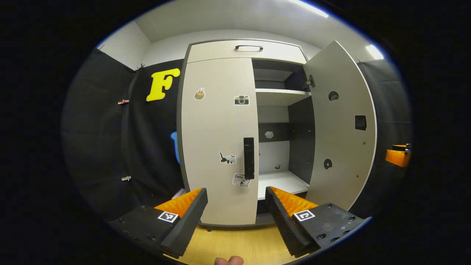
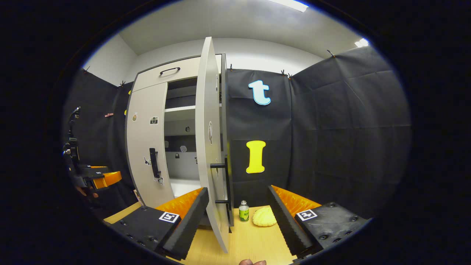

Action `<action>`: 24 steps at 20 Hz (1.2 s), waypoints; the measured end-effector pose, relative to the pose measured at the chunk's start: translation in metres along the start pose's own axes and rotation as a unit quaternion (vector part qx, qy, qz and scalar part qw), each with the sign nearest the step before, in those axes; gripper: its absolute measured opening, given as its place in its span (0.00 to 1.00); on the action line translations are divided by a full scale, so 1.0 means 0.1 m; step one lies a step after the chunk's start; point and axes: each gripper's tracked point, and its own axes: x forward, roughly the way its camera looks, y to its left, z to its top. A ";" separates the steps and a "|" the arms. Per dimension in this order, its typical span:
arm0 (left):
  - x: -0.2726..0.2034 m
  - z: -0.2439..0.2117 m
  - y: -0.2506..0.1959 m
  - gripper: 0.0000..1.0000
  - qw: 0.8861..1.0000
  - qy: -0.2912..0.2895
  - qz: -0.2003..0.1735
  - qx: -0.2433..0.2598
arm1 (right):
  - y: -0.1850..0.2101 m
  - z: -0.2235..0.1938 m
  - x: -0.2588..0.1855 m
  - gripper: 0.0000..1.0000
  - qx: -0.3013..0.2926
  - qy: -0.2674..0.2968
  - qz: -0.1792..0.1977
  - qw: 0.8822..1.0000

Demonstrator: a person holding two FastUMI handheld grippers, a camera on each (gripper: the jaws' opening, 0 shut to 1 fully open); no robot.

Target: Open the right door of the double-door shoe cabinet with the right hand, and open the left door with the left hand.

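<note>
The pale shoe cabinet (image 1: 220, 49) faces me in the left gripper view. Its left door (image 1: 217, 129) is closed and carries stickers and a black vertical handle (image 1: 249, 157). The right door (image 1: 340, 125) stands swung wide, baring white shelves (image 1: 281, 96). My left gripper (image 1: 235, 217) is open, a short way in front of the left door and below its handle. In the right gripper view the right door (image 2: 209, 140) is edge-on, its black handle (image 2: 227, 180) on the far face. My right gripper (image 2: 237, 217) is open, with the door's lower edge between its fingers, untouched.
A small green bottle (image 2: 244, 211) and a yellow rounded object (image 2: 264, 216) sit on the wooden floor (image 2: 254, 239) beside the cabinet's right side. The left gripper (image 2: 97, 178) appears far left in the right gripper view. The right gripper (image 1: 398, 156) is an orange patch beyond the open door.
</note>
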 end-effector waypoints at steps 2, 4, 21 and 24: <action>0.18 0.05 -0.03 0.98 1.000 -0.006 -0.001 0.007 | -0.01 0.01 -0.08 0.99 0.002 -0.011 -0.010 1.000; 0.38 0.08 -0.05 0.98 1.000 -0.006 -0.003 0.011 | 0.00 0.02 -0.13 0.99 0.002 -0.016 -0.013 1.000; 1.96 0.08 -0.24 0.83 1.000 -0.007 0.018 0.017 | -0.51 0.01 -0.16 0.99 -0.020 -0.015 -0.053 0.998; 2.11 0.01 -0.23 0.64 1.000 -0.001 0.022 0.012 | -0.58 -0.01 -0.12 0.99 -0.023 -0.010 -0.053 0.998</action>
